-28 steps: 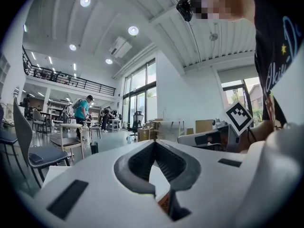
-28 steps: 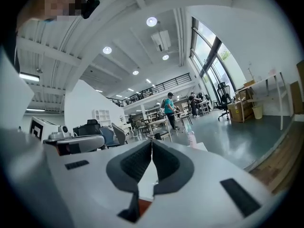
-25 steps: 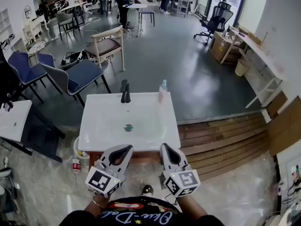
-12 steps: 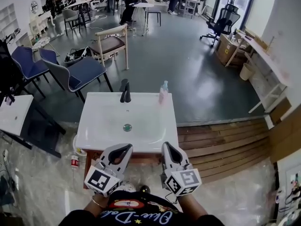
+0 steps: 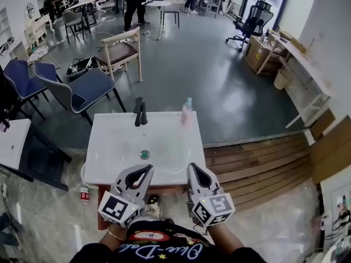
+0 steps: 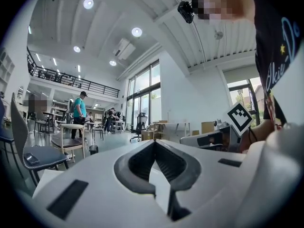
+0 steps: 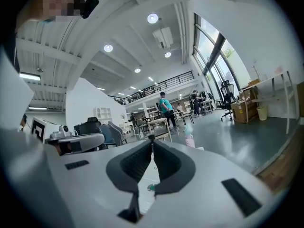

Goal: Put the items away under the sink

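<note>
1. Bottle [image 5: 187, 112], pink with a blue cap, is seen upright on the back right corner of the sink [image 5: 112, 147], near the faucet [image 5: 140, 113].
2. The sink is white and square, and a drain [image 5: 145, 154] is seen in its middle.
3. Left tongs [image 5: 146, 171] are held just over the front edge of the sink. Their tips are pressed together and nothing is gripped between them.
4. Right tongs [image 5: 192, 170] are held beside the left ones, not touching them. Their tips are also closed together, and they are empty.
5. Both tongs are pointed across the sink and are kept well apart from the bottle.
6. A small bottle [image 5: 84, 193] with a red label is seen on the floor [image 5: 208, 81] at the left side of the sink.
7. Chairs [image 5: 118, 51] are placed on the floor behind the sink.
</note>
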The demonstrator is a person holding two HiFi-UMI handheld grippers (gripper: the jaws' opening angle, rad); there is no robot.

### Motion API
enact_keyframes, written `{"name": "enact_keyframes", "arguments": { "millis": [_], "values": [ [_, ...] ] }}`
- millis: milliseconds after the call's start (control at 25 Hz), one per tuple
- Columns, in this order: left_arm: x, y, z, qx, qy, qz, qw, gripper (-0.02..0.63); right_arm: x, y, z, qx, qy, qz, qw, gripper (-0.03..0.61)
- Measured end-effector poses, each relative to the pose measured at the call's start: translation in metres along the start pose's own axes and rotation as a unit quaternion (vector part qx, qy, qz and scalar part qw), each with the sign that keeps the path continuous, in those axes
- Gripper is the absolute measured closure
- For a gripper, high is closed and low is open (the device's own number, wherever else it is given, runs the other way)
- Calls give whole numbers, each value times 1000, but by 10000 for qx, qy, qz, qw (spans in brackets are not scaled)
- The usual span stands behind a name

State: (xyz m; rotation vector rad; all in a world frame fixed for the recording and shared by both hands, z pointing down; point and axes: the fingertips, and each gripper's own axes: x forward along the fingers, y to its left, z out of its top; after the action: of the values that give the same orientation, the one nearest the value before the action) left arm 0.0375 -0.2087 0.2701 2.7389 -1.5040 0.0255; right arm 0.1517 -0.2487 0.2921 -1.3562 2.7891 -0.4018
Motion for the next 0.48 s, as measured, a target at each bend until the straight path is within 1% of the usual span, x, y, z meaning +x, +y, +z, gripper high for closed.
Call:
{"name": "enact_keyframes", "arguments": {
  "millis": [160, 480],
  "values": [
    [16, 16, 4, 49, -74, -98, 9999, 606, 20, -7, 4, -2, -32, -56, 10000, 571],
    [36, 48, 0, 23, 55, -142, 9999, 606, 57, -14, 1, 94, 68, -60, 9999, 571]
  ]
}}
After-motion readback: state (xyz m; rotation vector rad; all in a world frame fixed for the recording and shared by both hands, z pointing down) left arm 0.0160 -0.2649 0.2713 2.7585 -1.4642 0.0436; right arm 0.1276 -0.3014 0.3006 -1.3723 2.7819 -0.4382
